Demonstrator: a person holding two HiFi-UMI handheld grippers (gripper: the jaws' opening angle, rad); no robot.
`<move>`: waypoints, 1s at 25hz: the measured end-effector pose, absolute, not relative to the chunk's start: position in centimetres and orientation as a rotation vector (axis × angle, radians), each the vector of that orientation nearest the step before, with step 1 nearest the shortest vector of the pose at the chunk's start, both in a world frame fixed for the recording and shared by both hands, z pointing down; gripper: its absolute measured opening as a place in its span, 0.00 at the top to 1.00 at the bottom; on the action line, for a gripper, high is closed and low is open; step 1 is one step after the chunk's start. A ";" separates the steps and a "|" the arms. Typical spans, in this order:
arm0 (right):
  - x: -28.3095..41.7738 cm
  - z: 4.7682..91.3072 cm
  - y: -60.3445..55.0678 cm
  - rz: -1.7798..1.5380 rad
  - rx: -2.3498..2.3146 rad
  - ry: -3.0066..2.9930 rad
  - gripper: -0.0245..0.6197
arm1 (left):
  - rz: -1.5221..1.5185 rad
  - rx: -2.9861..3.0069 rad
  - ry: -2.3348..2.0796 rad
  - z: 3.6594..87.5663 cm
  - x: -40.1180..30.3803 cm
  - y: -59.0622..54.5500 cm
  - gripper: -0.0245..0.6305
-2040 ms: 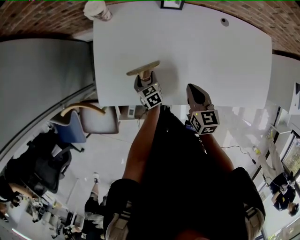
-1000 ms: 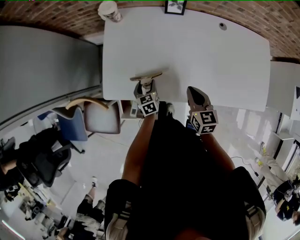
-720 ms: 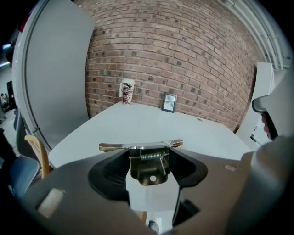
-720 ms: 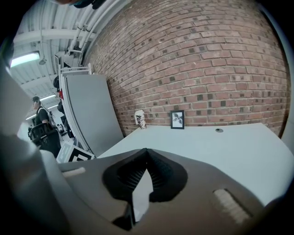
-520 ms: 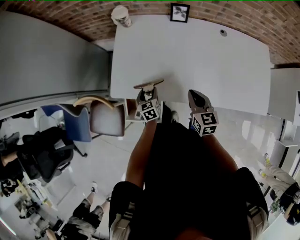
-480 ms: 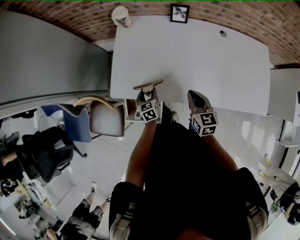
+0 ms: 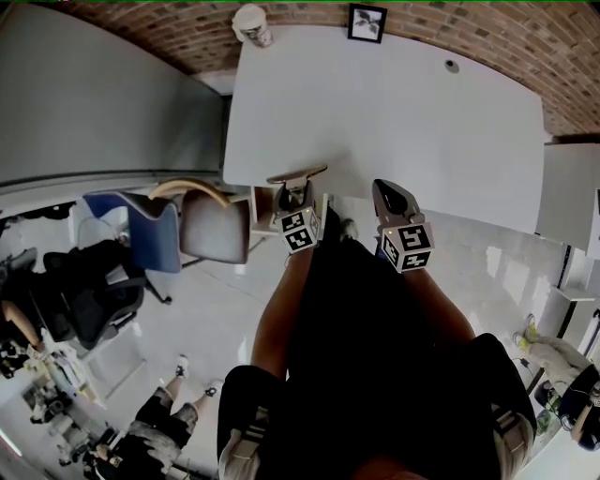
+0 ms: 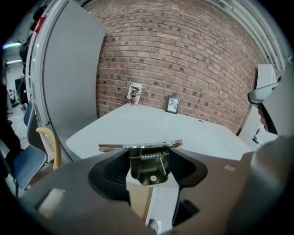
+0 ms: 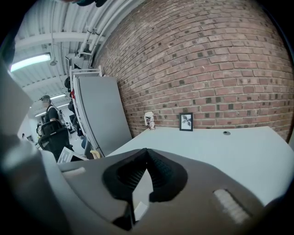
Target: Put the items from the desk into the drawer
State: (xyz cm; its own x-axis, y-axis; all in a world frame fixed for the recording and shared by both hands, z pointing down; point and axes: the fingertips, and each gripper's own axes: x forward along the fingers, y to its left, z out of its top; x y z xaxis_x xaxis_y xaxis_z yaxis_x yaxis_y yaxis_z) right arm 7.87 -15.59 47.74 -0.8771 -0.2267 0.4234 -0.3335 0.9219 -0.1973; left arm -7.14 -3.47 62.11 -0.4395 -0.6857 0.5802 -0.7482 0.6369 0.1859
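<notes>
My left gripper is shut on a thin tan clipboard, held flat and seen edge-on at the near edge of the white desk. In the left gripper view the clipboard's metal clip and spring sit between the jaws of the left gripper. My right gripper is shut with nothing in it, just off the desk's near edge; its jaws meet at the tip in the right gripper view. A paper cup and a small framed picture stand at the desk's far edge. No drawer is clearly visible.
A brick wall runs behind the desk, a grey partition along its left. A chair with a wooden armrest stands at the desk's near left corner. A cable hole sits at the desk's far right. People and office chairs are lower left.
The desk has drawn away from me and shifted right. Both grippers have come back from over the desk to its near edge, the left one still holding the clipboard.
</notes>
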 end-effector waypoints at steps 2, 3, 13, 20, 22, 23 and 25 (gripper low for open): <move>7.6 47.7 -15.0 0.373 0.380 -2.684 0.96 | 0.128 1.103 -2.241 61.6 -6.9 -2.4 0.54; 7.3 47.7 -14.6 0.372 0.365 -2.686 0.96 | 0.130 1.098 -2.249 61.3 -6.9 -1.8 0.53; 4.5 47.5 -9.8 0.354 0.281 -2.697 0.96 | 0.129 1.068 -2.271 60.3 -8.1 5.2 0.54; 2.3 48.1 -5.4 0.340 0.313 -2.683 0.96 | 0.150 1.138 -2.243 60.7 -8.7 9.6 0.53; 1.9 48.4 -3.9 0.339 0.329 -2.677 0.96 | 0.167 1.166 -2.228 61.0 -8.7 10.7 0.53; 1.7 48.6 -3.2 0.342 0.336 -2.675 0.96 | 0.175 1.180 -2.223 61.2 -8.7 11.2 0.53; 1.3 48.9 -1.7 0.353 0.348 -2.673 0.96 | 0.185 1.203 -2.199 61.8 -8.7 12.3 0.53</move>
State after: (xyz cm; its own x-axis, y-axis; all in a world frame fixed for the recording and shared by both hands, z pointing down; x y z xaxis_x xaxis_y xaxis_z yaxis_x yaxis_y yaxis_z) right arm 1.27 -1.68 48.90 -0.8803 -0.1874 0.4357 -0.2942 0.9364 -0.1916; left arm -8.72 12.30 61.76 -0.3948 -0.7144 0.5777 -0.8009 0.5758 0.1646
